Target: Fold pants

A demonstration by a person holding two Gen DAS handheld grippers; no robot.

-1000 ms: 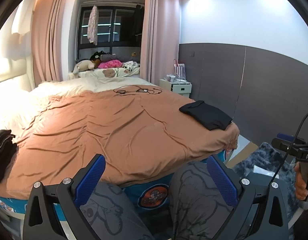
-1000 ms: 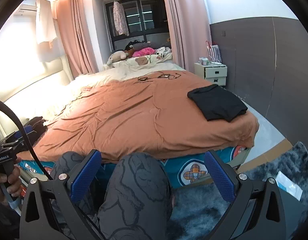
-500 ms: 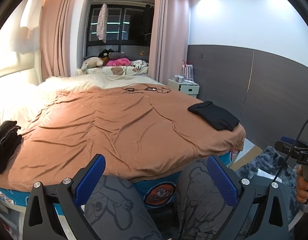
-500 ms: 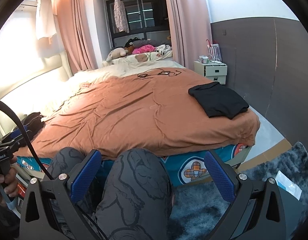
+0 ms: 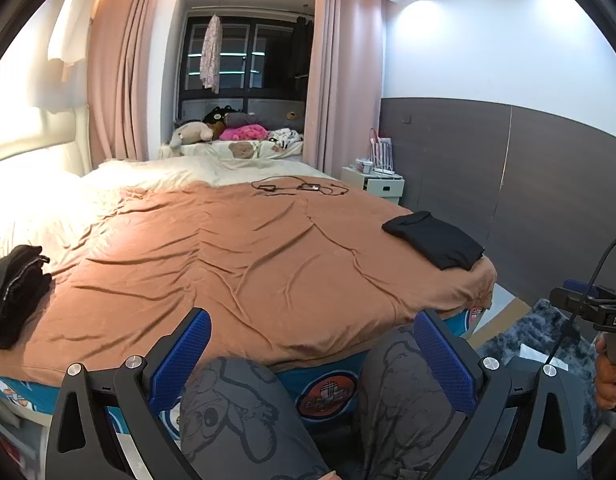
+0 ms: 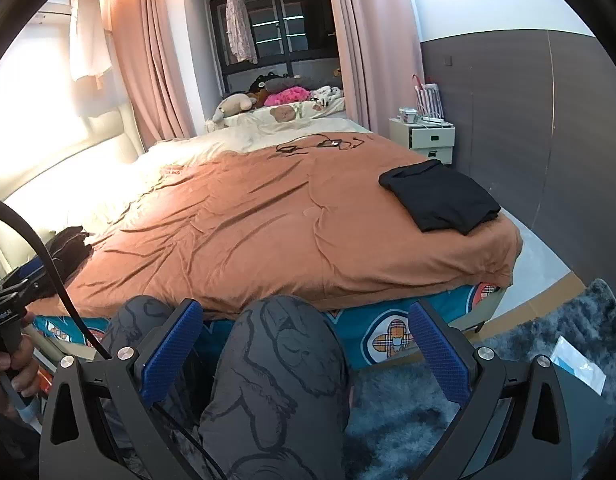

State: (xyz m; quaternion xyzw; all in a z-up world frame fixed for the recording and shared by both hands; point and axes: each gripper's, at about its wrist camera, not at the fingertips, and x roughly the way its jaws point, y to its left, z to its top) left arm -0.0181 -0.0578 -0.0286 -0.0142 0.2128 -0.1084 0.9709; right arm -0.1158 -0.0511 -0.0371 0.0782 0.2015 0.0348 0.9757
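At nine o'clock on the bed, near its left edge: dark pile of clothes, rumpled, likely the pants still to fold — cannot tell for sure. Left gripper released, jaws spread, nothing between them, low by the knees. Right gripper likewise released and empty. At three o'clock, by the bed's right corner: black garment, flat and squared, apparently folded already. Judged soft, light, limp, prone to sag and slip — best pinched at the waistband corners, one gripper each. Pile's far side cut off by the frame; seams, waistband and count of pieces lost in black cloth.
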